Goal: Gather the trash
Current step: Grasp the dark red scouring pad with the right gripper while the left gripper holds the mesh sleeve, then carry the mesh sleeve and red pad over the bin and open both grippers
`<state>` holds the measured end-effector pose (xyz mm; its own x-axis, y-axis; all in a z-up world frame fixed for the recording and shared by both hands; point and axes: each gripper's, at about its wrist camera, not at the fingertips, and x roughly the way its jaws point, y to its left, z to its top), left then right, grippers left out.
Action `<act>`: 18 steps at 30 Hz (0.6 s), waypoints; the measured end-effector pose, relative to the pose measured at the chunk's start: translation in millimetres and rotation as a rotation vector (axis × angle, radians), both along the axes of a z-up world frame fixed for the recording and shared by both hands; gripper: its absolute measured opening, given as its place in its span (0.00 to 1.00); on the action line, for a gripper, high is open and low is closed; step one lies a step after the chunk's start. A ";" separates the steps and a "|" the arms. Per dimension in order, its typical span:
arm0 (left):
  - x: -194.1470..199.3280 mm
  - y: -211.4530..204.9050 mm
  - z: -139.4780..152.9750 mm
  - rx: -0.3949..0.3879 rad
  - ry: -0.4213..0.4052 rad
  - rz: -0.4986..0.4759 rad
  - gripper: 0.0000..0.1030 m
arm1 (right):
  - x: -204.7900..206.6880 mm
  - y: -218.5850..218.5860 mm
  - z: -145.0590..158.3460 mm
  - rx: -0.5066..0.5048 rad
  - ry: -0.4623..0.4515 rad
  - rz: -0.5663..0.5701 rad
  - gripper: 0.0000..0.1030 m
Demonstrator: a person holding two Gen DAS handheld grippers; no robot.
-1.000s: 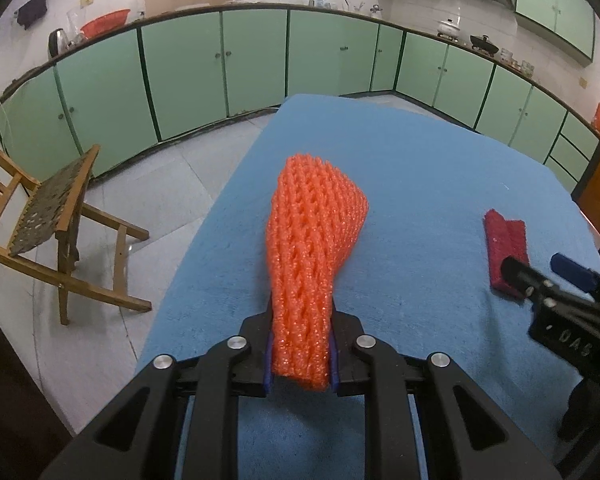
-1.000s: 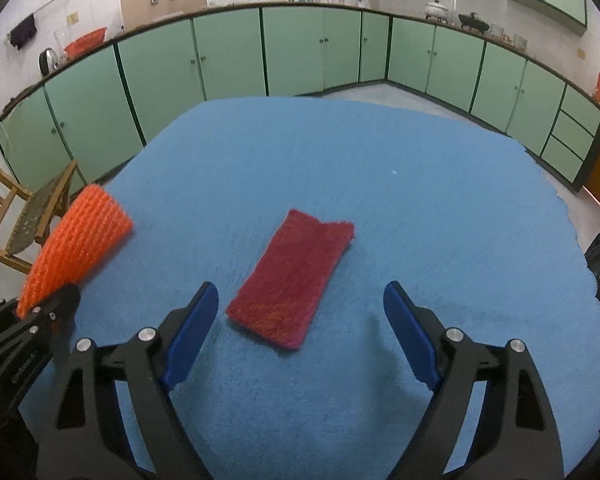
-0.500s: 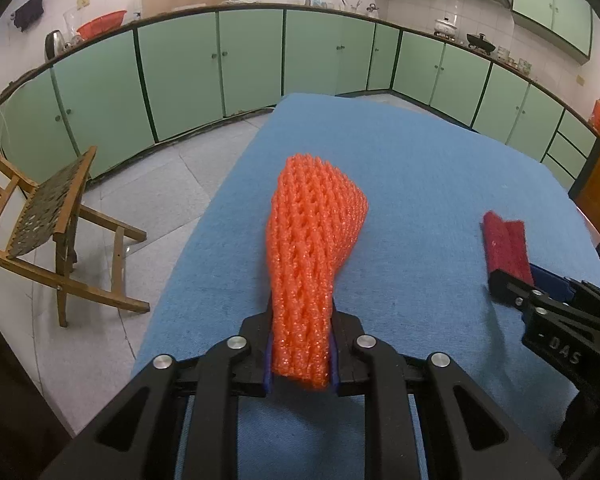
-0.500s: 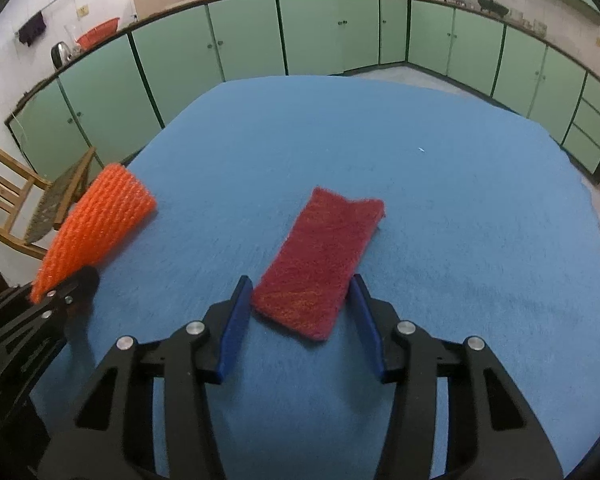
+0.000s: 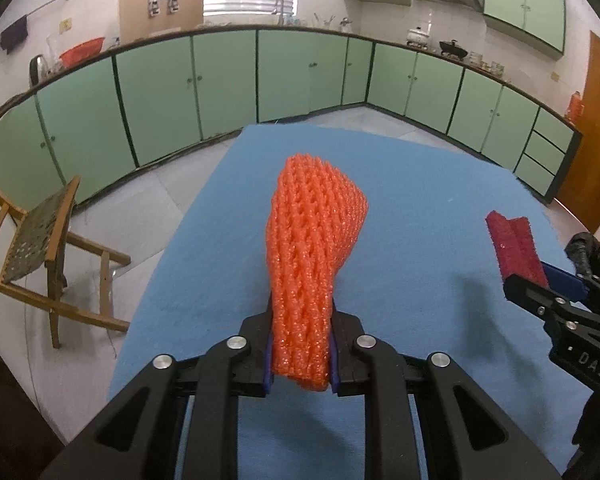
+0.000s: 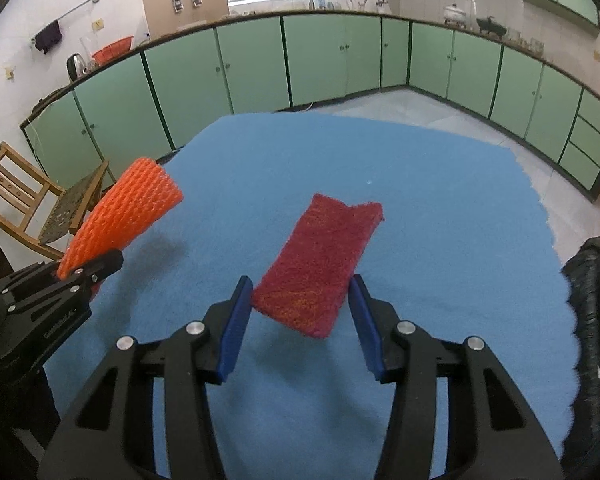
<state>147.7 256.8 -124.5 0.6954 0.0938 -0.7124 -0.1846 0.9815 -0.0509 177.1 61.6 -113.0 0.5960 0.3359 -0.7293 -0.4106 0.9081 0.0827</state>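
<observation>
The left claw [image 5: 300,360] pinches the near end of an orange net [image 5: 314,248]; that end hides its pads. The net's long axis points away, over the blue surface [image 5: 420,208]. Right of the net, the right claw [image 6: 300,316] has just closed on a red pad [image 6: 320,264], lifted above the surface. Only the right view shows the pad's flat face.

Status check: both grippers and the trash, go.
Left gripper shut on orange foam net. Right gripper just closed on red scouring pad, lifted off blue cloth. Nothing obstructing.

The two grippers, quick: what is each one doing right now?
Left gripper: shut on the orange foam net.
Right gripper: jaws have just been closing, now shut on the red scrub pad, lifted off the blue cloth.
</observation>
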 end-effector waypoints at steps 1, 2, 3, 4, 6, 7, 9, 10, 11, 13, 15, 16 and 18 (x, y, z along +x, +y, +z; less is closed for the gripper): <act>0.1 -2.0 3.3 0.000 -0.005 -0.004 0.19 | -1.9 -4.9 4.9 0.001 -0.009 -0.001 0.46; 0.2 -5.5 7.6 0.001 -0.012 -0.009 0.19 | -4.8 -9.4 8.9 0.002 -0.019 -0.001 0.46; 0.0 -8.8 11.2 0.003 -0.017 -0.014 0.19 | -5.6 -10.7 11.6 0.003 -0.026 -0.001 0.46; 0.0 -11.6 14.7 0.003 -0.021 -0.019 0.19 | -7.5 -15.4 16.3 0.004 -0.035 -0.002 0.46; -0.1 -19.6 21.8 -0.004 -0.029 -0.035 0.19 | -11.3 -25.7 22.2 0.010 -0.047 -0.006 0.46; -0.3 -23.2 24.2 -0.010 -0.035 -0.043 0.19 | -12.6 -30.5 27.0 0.017 -0.054 -0.008 0.46; -1.2 -32.5 32.4 -0.013 -0.051 -0.062 0.19 | -14.8 -41.2 35.5 0.027 -0.070 -0.012 0.46; -1.2 -37.3 35.4 -0.013 -0.058 -0.070 0.19 | -16.5 -47.0 40.5 0.031 -0.081 -0.016 0.46; -1.5 -42.2 39.5 -0.015 -0.068 -0.080 0.19 | -18.0 -52.5 45.3 0.036 -0.091 -0.020 0.46; -1.5 -55.1 46.6 -0.021 -0.082 -0.099 0.19 | -19.7 -63.8 53.5 0.044 -0.106 -0.029 0.46; -1.3 -65.2 53.3 -0.028 -0.096 -0.120 0.19 | -22.3 -79.0 59.7 0.053 -0.118 -0.039 0.46; -1.2 -69.7 55.2 -0.030 -0.101 -0.127 0.19 | -23.1 -85.3 63.4 0.057 -0.124 -0.045 0.46; -0.7 -80.0 59.9 -0.030 -0.112 -0.144 0.19 | -25.4 -97.9 69.4 0.062 -0.135 -0.057 0.46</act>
<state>147.0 176.8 -64.7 0.7752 -0.0327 -0.6308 -0.0338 0.9951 -0.0932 151.7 -36.2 -43.6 0.7068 0.3407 -0.6200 -0.3696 0.9251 0.0870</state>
